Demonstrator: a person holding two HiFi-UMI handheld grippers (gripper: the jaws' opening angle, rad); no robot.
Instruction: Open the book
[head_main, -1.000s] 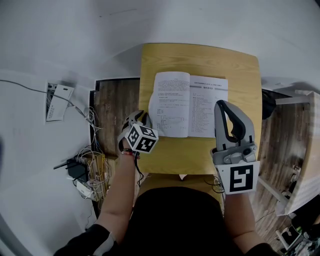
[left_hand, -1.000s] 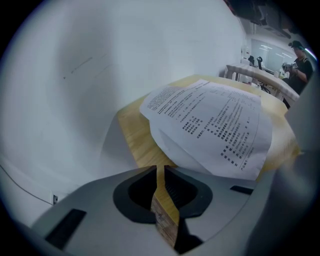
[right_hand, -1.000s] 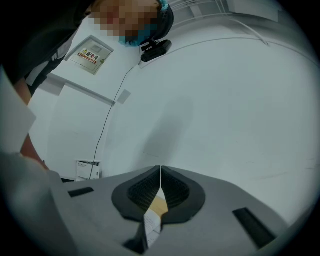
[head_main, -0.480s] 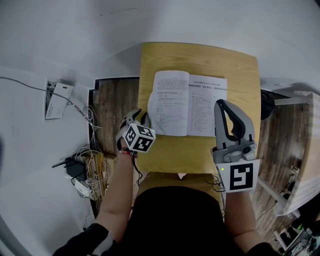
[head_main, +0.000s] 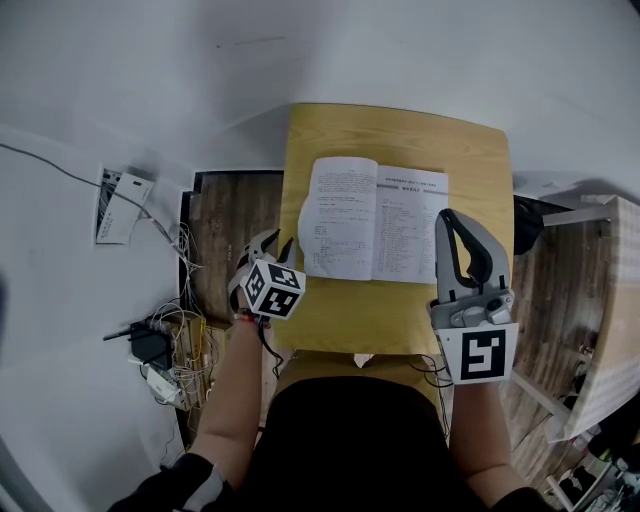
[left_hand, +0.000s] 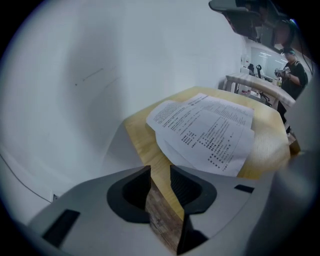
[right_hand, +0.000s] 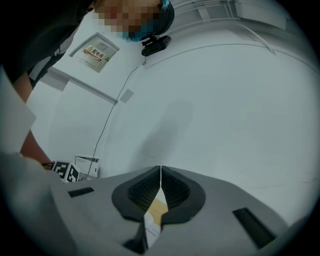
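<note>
The book (head_main: 375, 232) lies open on the wooden table (head_main: 400, 130); left gripper (head_main: 277, 243) jaws are opening, nothing between them; right gripper (head_main: 447, 216) jaws together, empty

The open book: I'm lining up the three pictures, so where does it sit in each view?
Head view: open book lies centre, on the wooden table.
Left gripper view: book right of centre, upper half.
Right gripper view: book probably the pale sliver, low centre.
Shared landmark: the wooden table.
</note>
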